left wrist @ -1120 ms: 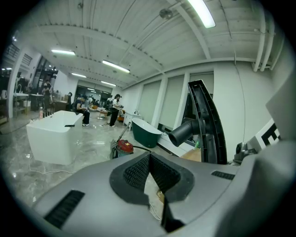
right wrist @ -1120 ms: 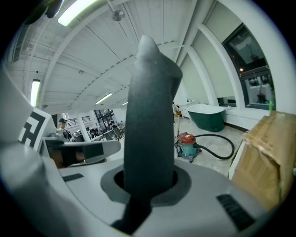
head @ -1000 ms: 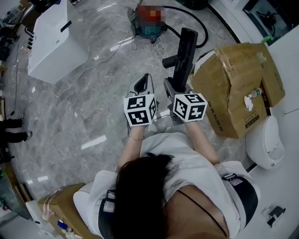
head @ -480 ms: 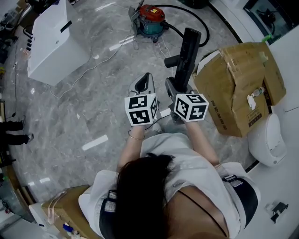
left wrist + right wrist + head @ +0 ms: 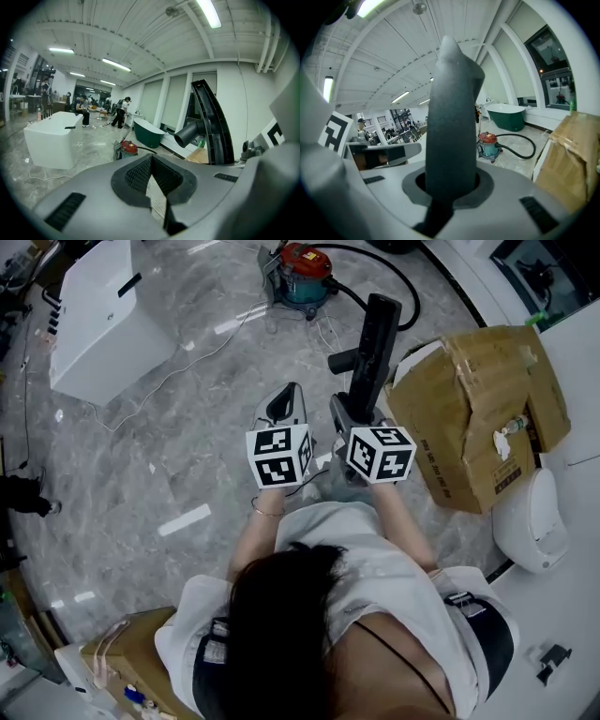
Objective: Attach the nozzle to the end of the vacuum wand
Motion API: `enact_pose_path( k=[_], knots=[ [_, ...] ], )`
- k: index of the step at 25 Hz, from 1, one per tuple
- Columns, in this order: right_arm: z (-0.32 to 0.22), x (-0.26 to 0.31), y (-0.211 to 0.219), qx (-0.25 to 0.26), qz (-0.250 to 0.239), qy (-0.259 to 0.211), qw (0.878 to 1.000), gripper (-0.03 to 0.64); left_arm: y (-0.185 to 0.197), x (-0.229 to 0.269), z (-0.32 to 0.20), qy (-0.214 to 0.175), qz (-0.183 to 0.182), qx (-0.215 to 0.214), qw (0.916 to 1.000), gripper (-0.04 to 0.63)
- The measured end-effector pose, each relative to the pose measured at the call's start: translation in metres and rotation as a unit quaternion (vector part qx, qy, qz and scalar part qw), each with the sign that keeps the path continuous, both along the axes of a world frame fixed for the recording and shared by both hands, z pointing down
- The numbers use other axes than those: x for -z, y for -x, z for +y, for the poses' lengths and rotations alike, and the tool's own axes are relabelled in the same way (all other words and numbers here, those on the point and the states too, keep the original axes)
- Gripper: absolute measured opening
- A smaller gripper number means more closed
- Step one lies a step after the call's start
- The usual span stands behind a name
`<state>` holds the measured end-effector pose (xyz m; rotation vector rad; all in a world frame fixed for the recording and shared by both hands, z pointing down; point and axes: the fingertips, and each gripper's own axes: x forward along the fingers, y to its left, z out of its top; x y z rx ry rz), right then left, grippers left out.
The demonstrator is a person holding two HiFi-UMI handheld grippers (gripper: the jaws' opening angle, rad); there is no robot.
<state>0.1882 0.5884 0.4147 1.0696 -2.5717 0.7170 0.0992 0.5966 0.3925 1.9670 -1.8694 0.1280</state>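
The floor (image 5: 169,427) is shiny grey stone with pale veins. At 12 o'clock sits a round red and green vacuum (image 5: 302,273) with a bendy black hose (image 5: 394,268). The right tool (image 5: 352,413) pinches the long, flat black nozzle (image 5: 375,338), which sticks out toward 12 o'clock. The left tool (image 5: 286,401), just beside it at 9 o'clock, is pressed together, empty. Both tools point forward and a bit down.
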Motion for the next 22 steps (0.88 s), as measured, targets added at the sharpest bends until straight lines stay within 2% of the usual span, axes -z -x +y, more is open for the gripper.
enact_pose_path(
  k=[13,22],
  knots=[
    [-0.043,-0.001,-0.01,-0.009,-0.007,-0.004,1.0,0.054,-0.006,-0.004,-0.033,0.003,-0.007,0.002,1.0,0.003],
    [-0.095,0.0,-0.02,0.01,0.008,-0.013,1.0,0.052,-0.01,-0.006,-0.079,0.009,-0.007,0.025,0.9996,0.003]
  ],
)
